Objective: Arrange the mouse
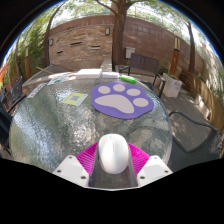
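Gripper view: white mouse (111,155) clamped between the pink pads (88,157) of the gripper (111,170), held above a round glass table (45,125). Judged mid-carry. Next move likely calls for travel forward and a level set-down on the purple paw-print mat (122,98) just beyond the fingers. Yellow note (76,98) lies beside the mat, a green item (129,79) past it; neither blocks the path. Chairs (165,85) stand around.
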A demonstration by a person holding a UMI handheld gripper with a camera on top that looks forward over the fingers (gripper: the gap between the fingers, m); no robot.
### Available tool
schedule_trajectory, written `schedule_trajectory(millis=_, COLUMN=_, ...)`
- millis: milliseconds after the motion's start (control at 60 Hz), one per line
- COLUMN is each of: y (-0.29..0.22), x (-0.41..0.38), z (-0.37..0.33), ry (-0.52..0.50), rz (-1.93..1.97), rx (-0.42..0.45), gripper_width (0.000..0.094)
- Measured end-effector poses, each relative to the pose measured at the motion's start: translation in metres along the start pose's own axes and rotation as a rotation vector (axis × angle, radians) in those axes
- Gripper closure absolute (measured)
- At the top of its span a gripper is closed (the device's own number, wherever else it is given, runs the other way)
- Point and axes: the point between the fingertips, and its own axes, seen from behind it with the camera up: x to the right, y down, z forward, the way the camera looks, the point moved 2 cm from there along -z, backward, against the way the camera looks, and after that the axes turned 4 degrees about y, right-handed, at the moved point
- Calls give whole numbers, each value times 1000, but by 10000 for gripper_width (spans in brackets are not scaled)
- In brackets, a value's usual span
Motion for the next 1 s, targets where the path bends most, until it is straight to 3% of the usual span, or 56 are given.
schedule_trajectory(millis=117, y=-1, x=-1, z=-2, ry=19, rz=-57, rx=-6, gripper_width=545)
schedule_trajectory(millis=300, y=-36, x=-29, z=-28, ry=-54, rz=-51, rx=21, gripper_width=574)
schedule_trajectory(millis=483, y=-171, x=-73, z=-76, ry=-200, rz=-54, rx=244, gripper_width=573)
schedule_trajectory(millis=600, y=-261, x=-48, z=-64, ry=-199, rz=28, rx=360, gripper_width=573)
schedule_trajectory(millis=667, y=-296, x=-22, z=-39, ry=-173, rz=69, rx=382, gripper_width=572)
schedule_trajectory(millis=783, y=-287, x=21, z=38, ry=-118, rz=117, rx=289, gripper_width=564)
schedule_trajectory(millis=1000, y=-191, x=31, z=154, ry=-108, rz=57, rx=66, gripper_width=541)
